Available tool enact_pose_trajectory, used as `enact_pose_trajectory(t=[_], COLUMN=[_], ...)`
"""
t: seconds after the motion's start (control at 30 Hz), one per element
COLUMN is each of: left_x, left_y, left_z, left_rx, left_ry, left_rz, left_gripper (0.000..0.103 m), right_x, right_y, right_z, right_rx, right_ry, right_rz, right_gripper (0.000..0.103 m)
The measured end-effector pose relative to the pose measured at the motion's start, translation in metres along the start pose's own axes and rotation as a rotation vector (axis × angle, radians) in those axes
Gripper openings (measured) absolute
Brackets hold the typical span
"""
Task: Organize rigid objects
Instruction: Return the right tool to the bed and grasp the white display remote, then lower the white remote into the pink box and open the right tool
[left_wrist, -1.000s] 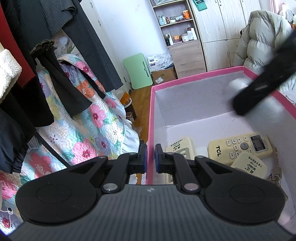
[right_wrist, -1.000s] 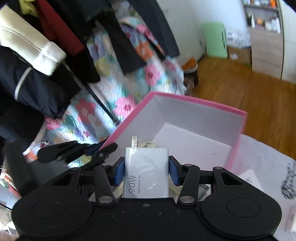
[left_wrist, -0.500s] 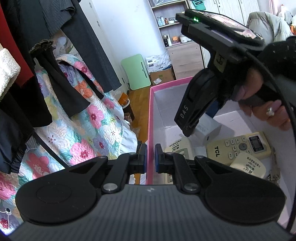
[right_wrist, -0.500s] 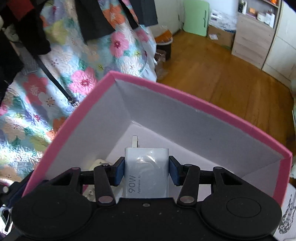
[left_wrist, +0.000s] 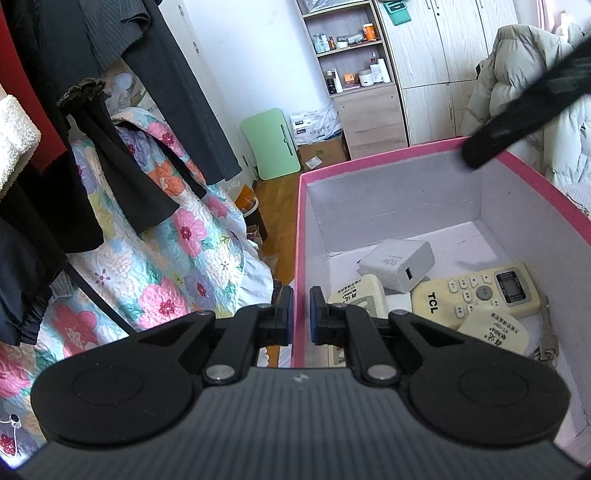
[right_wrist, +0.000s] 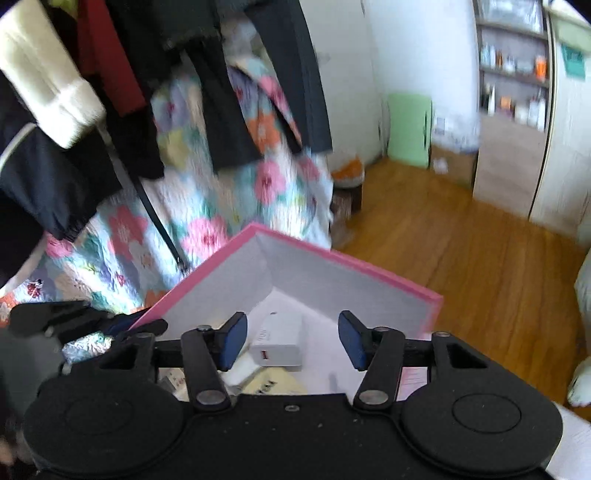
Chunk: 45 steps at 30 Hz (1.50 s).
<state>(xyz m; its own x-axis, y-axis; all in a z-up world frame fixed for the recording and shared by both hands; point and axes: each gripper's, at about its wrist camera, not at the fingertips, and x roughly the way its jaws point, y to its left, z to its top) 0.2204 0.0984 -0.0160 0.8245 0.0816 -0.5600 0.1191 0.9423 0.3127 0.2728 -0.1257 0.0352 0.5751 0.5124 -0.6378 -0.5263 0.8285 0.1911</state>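
A pink box (left_wrist: 376, 168) with a white inside holds a white 90W charger (left_wrist: 397, 264), a cream TCL remote (left_wrist: 476, 295), two smaller cream remotes (left_wrist: 360, 295) and a key (left_wrist: 546, 339). My left gripper (left_wrist: 301, 314) is shut on the box's left wall. My right gripper (right_wrist: 291, 341) is open and empty, raised above the box (right_wrist: 354, 267), with the charger (right_wrist: 279, 339) lying below between its fingers. Part of the right gripper shows as a dark blur (left_wrist: 532, 114) in the left wrist view.
Dark clothes (left_wrist: 92, 110) hang at the left over a floral quilt (left_wrist: 166, 240). A wooden floor (right_wrist: 461, 258), a green folded table (left_wrist: 271, 144) and a shelf cabinet (left_wrist: 358, 74) lie beyond the box. A puffy coat (left_wrist: 517, 74) is at the right.
My right gripper opened and let go of the charger, which now lies in the box by the remotes. The right gripper has lifted up and back. The left gripper has not moved.
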Motion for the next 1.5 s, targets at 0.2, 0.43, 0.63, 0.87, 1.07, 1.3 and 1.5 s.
enact_pose_trajectory(t=[0.2,0.43,0.63,0.87,1.07,1.3,1.5], left_x=[0.0,0.001,0.002,0.004,0.004,0.002,0.0], left_y=[0.002,0.001,0.0,0.001,0.0,-0.004,-0.003], left_z=[0.0,0.0,0.001,0.001,0.0,0.0,-0.001], left_rx=[-0.015,-0.006,0.001,0.008,0.018,0.014,0.003], left_ry=[-0.002,0.0,0.003,0.005,0.012,0.012,0.013], left_rz=[-0.008,-0.014,-0.014,-0.008,0.001,0.005,0.003], left_gripper=[0.008,0.009,0.01,0.01,0.01,0.01,0.01], right_x=[-0.034,-0.019,0.018,0.04,0.017,-0.045,-0.064], right_y=[-0.039,-0.069,-0.087,-0.104,-0.084,-0.047,0.01], right_z=[-0.031,-0.077,-0.087,-0.096,-0.103,-0.083,-0.042], right_rx=[0.035,-0.023,-0.09,-0.061,-0.023,-0.058,-0.215], right_ry=[-0.005,0.07,0.123,0.147,0.082,-0.12,-0.21], right_rz=[-0.023,-0.125,-0.137,-0.158,-0.205,-0.181,-0.019], right_gripper=[0.06,0.06,0.057,0.044,0.044,0.044,0.044])
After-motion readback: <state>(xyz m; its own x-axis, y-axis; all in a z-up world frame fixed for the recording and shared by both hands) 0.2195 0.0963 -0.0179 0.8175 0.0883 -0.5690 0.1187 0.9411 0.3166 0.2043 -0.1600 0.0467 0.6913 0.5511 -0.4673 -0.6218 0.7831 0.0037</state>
